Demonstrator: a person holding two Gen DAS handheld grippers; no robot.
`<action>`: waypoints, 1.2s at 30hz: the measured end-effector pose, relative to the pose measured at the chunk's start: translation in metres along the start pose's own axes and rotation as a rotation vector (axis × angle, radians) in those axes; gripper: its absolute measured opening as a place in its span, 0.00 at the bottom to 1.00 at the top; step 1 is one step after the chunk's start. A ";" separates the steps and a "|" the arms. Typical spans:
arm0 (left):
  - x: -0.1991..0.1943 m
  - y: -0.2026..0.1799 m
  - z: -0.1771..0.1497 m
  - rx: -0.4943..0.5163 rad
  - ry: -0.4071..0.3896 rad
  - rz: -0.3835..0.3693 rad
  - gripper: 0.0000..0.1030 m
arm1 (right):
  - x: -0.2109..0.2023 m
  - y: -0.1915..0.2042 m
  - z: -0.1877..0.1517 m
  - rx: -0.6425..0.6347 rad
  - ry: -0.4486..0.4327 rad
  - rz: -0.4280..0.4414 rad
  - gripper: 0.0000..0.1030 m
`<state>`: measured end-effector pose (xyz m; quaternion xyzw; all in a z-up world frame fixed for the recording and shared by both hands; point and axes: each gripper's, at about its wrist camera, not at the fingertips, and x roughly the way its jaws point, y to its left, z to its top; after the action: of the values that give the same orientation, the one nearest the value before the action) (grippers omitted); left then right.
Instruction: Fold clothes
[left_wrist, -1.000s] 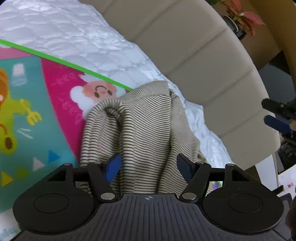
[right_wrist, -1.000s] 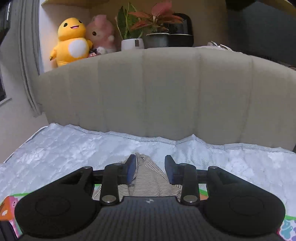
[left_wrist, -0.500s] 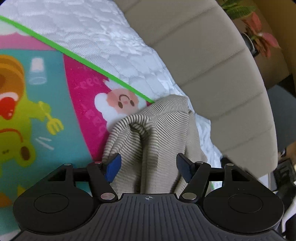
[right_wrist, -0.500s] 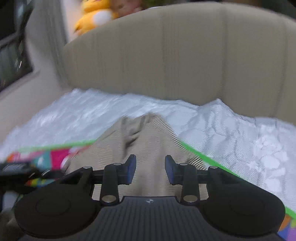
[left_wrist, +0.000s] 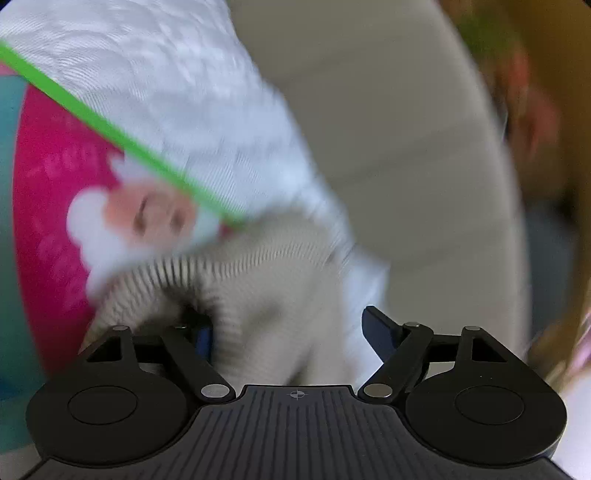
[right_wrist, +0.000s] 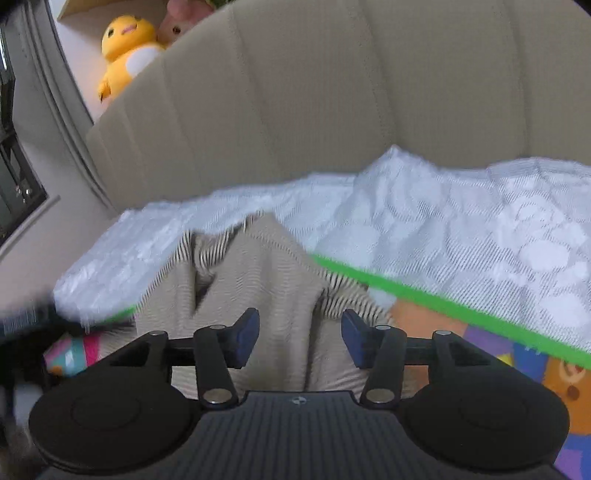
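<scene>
Right wrist: yellow plush; left apparently blurred

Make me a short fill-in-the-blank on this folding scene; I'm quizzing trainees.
1. The garment has thin ___ on beige.
2. The play mat has a bright ___ border.
3. The plush duck above the headboard is ___.
4. Right gripper jaws stand ___.

Answers: stripes; green; yellow; open

The garment lies on the mat, quilt and headboard behind.
</scene>
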<state>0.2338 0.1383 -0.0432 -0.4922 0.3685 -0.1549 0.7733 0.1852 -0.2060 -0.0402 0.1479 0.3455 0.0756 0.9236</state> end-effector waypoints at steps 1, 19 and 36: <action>-0.011 0.003 0.011 -0.044 -0.046 -0.026 0.78 | 0.005 0.000 -0.004 -0.007 0.021 -0.004 0.48; -0.054 -0.013 0.021 0.463 -0.049 0.435 0.93 | 0.039 0.055 -0.017 -0.201 0.247 -0.064 1.00; 0.057 -0.009 0.057 0.895 -0.067 0.865 0.67 | 0.108 0.072 0.036 -0.596 0.051 -0.275 0.58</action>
<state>0.3145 0.1369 -0.0450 0.0688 0.4094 0.0487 0.9085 0.2870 -0.1198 -0.0578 -0.1788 0.3479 0.0515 0.9189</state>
